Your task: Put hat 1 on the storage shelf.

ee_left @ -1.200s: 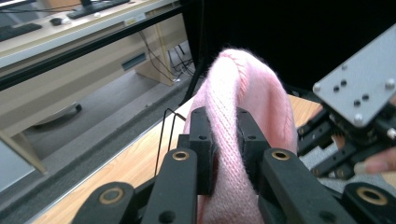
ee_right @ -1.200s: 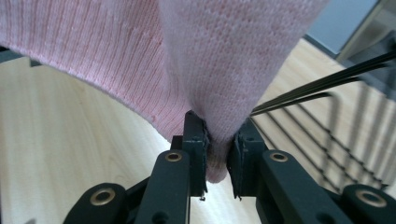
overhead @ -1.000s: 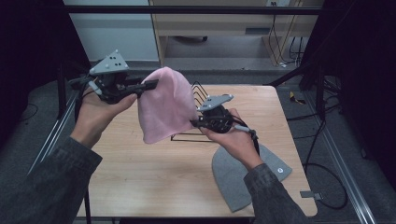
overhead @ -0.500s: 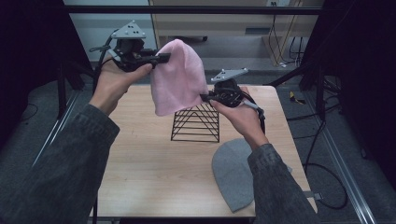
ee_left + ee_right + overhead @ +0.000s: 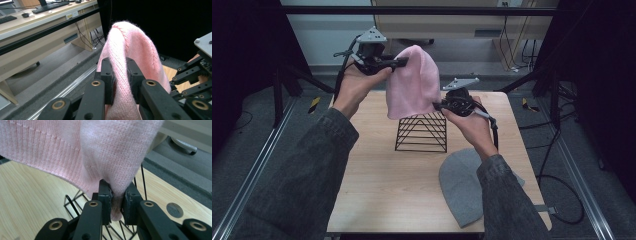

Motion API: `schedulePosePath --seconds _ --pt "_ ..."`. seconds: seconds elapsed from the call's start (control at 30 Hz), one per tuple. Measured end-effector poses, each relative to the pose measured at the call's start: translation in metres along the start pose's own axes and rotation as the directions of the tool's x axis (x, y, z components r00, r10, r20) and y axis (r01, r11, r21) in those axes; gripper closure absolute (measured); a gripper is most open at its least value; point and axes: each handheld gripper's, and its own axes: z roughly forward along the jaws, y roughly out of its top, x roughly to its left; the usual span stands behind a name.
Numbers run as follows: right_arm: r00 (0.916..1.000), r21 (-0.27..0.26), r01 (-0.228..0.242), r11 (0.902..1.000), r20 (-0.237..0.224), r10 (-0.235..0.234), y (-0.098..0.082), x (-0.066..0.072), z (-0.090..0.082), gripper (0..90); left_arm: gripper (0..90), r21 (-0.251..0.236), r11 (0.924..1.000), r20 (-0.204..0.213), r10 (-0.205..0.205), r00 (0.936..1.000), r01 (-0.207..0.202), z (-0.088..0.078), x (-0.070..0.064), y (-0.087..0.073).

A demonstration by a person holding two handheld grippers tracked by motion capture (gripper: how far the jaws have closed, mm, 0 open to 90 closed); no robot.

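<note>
High view: I hold pink beanie [image 5: 412, 82] aloft, left tongs [image 5: 398, 62] pinching far-left top, right tongs [image 5: 437, 105] near-right hem; wire rack [image 5: 422, 132] directly below on worktop [image 5: 377, 185].
Left gripper view: jaws clamped on knit.
Right gripper view: jaws clamped on hem, rack underneath.

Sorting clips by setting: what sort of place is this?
Probably an office or lab test area: a small wooden table inside a metal rail frame, with a desk holding keyboards behind.
</note>
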Motion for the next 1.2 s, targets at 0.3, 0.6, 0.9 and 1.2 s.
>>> schedulePosePath --seconds 0.3,0.6,0.9,1.2 --pt "0.9997 0.021 0.006 0.9998 0.024 -0.006 -0.015 -0.002 0.002 78.8 79.0 0.01 0.9999 0.007 -0.011 0.9999 0.01 0.016 -0.001 -0.009" --pt "0.9991 0.026 0.009 0.9996 0.041 -0.01 -0.031 0.002 0.008 78.6 78.5 0.003 1.0 0.022 -0.006 0.9997 0.005 0.023 -0.008 -0.021" --pt "0.9986 0.031 -0.006 0.9995 0.053 0.005 -0.046 0.001 0.01 77.9 78.4 0.01 0.9999 0.034 -0.005 0.9994 0.004 0.024 -0.017 -0.033" --pt "0.9989 0.063 -0.024 0.9977 0.042 0.021 -0.061 0.004 0.019 77.4 78.5 0.071 0.9961 0.035 0.05 0.9981 -0.053 0.023 -0.027 -0.039"
